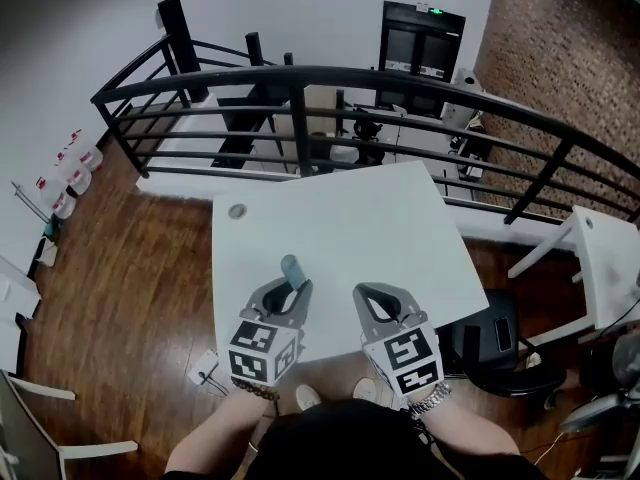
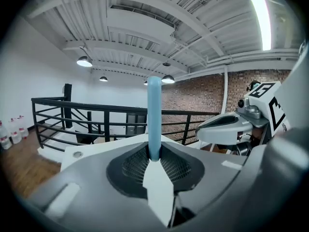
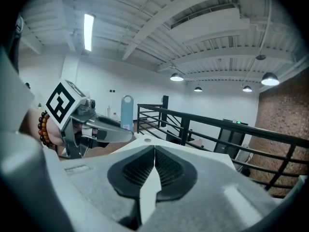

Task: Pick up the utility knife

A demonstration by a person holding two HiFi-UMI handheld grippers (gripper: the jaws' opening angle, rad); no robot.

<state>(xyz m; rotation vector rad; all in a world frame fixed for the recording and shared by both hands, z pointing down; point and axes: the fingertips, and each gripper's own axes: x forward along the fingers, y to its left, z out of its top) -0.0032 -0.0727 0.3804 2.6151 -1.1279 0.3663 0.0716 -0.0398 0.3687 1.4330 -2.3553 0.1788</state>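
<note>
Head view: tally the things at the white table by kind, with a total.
grippers: 2 (left gripper shut on the utility knife; right gripper shut, empty)
utility knife: 1, blue
white table: 1
Total: 4

Over the near edge of the surface [image 1: 340,218], the knife [image 1: 291,268] stands in the left claw [image 1: 285,293]. The right claw [image 1: 372,296] is just right of it. The railing [image 1: 300,108] runs behind the surface.

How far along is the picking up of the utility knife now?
Done: the left gripper is shut on the blue utility knife. In hand: the knife sticks up from its jaws, apparently clear of the white table. The right gripper is shut and empty. Left: nothing obvious.
</note>
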